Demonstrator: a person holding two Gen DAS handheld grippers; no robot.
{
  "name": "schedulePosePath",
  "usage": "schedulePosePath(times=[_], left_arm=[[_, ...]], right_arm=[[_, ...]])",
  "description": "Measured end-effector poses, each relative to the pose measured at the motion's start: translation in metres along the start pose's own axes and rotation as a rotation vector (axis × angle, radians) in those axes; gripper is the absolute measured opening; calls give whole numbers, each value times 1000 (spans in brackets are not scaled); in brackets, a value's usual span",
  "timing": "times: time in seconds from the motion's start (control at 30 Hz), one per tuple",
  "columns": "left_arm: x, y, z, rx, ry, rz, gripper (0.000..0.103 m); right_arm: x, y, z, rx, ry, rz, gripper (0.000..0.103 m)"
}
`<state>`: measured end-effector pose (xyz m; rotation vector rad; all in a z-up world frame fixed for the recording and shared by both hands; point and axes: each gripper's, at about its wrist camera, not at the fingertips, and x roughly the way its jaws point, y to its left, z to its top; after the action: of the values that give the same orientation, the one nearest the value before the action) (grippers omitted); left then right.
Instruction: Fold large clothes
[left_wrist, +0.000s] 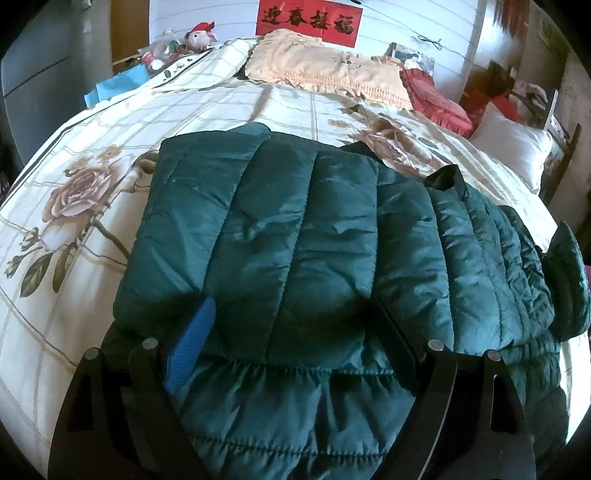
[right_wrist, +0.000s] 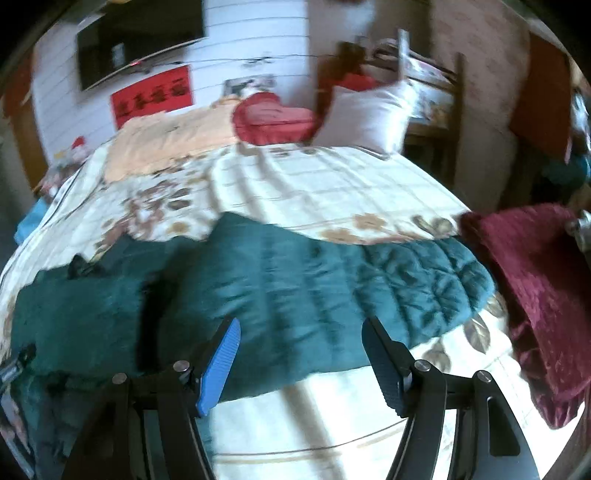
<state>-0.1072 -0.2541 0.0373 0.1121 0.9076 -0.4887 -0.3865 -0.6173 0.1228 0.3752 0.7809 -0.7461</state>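
green quilted jacket (left_wrist: 314, 236) lies partly folded across the flowered bedspread (left_wrist: 74, 155), one padded panel turned over the body, near the bed's near edge; left gripper (left_wrist: 295, 325) stands wide, its fingers straddling the folded edge, blue pad (left_wrist: 192, 343) against the fabric but no visible pinch; right gripper (right_wrist: 301, 354) hangs above the jacket's right part, jaws spread and nothing between them.

risks, as i judge: slick padded fabric may spring open once let go; a shallow bite could catch only the top layer and drag the fold askew; the jacket sits close to the edge, so a hard pull may slide it off.

views: left wrist shows the fold line, a dark collar piece (left_wrist: 447, 181) and cream pillow (left_wrist: 325, 66) sharply; right wrist, blurred, alone shows the maroon cloth (right_wrist: 535, 288) just beside the jacket's right end, and bare bedspread in front.
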Motion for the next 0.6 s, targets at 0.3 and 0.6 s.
schedulePosePath(times=[0.3,0.6], left_arm=[[3,1,-3,5,-12,-2,87],[6,-3,-4,15,-13,-5,94]], right_arm=[[37,-107,6,228,31,-127,71],[77,-178,13,387,102,-232,71]])
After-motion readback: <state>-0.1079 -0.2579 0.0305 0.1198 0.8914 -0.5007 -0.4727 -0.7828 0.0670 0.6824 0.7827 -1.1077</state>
